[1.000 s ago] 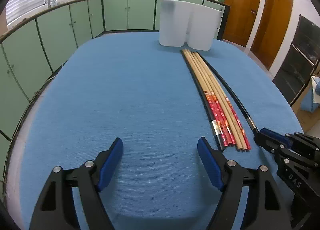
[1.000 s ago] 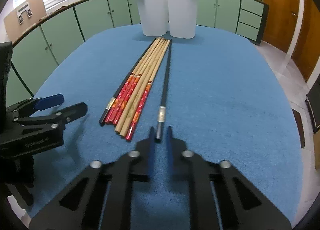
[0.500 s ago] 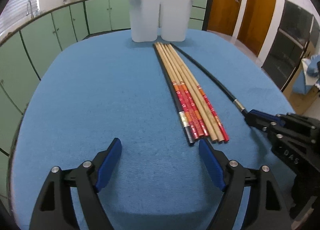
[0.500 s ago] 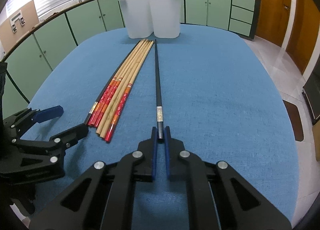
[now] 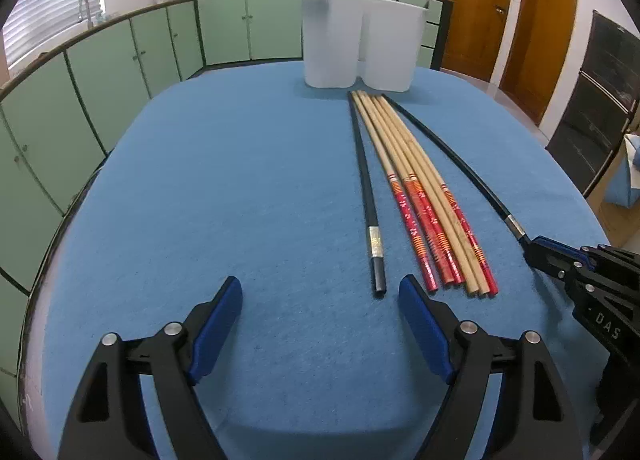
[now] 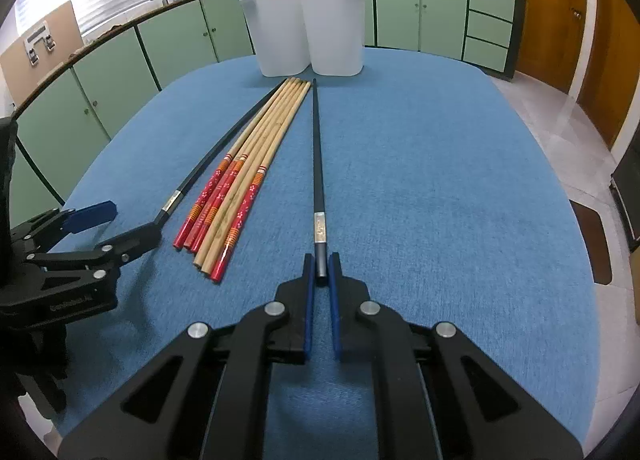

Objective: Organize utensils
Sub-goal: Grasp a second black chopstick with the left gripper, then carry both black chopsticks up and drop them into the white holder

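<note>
While chopsticks lie on the blue surface (image 5: pixel 200 188), both grippers hover low.
Right gripper (image 6: pixel 319 268) pinches one black chopstick (image 6: pixel 318 164); left gripper (image 5: pixel 320 296) fingers gape, empty.

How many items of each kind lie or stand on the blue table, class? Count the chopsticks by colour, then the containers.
Black chopsticks: 2
Wooden chopsticks: 6
White containers: 2
Total: 10
</note>
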Available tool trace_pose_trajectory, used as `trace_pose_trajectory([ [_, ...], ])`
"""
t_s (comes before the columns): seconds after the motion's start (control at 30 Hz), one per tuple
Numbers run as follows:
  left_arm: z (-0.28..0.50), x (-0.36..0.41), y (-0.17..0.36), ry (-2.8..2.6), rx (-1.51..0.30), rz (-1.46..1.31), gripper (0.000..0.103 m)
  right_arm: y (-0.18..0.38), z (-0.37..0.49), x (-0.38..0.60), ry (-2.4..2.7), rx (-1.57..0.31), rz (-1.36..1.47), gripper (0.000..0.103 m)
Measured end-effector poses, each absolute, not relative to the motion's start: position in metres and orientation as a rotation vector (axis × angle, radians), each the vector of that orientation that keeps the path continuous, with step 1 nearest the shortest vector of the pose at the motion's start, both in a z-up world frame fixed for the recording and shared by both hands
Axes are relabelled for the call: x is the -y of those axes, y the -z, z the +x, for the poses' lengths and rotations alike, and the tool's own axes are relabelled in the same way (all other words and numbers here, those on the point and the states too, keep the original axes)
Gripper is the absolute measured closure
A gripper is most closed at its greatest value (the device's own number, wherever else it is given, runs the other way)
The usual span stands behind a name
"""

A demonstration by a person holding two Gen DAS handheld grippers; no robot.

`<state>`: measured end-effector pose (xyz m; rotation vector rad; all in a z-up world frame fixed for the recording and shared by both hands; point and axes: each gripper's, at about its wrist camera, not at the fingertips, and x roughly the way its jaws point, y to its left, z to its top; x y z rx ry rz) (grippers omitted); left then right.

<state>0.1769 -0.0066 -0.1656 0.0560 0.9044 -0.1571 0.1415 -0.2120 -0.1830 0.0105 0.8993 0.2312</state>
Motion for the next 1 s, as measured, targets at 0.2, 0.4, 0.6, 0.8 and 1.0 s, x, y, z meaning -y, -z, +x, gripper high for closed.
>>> trace_pose_trajectory([
  [0.2,0.177,0.009,0.166,0.161,-0.897,0.062,0.046,0.184,0.143,0.212,-0.24,-0.899,0.015,0.096],
  [0.4,0.173,0.019,0.165,0.217,-0.886,0.076,0.093,0.185,0.143,0.213,-0.241,-0.895,0.013,0.097],
  [0.6,0.171,0.019,0.16,0.235,-0.881,0.045,0.097,0.181,0.141,0.218,-0.251,-0.885,0.032,0.097],
  [0.8,0.162,0.012,0.127,0.235,-0.803,0.049,0.097,0.154,0.136,0.226,-0.256,-0.824,0.019,0.097],
  [1.0,0.154,0.003,0.076,0.233,-0.679,0.047,0.097,0.109,0.133,0.234,-0.271,-0.726,0.006,0.097],
])
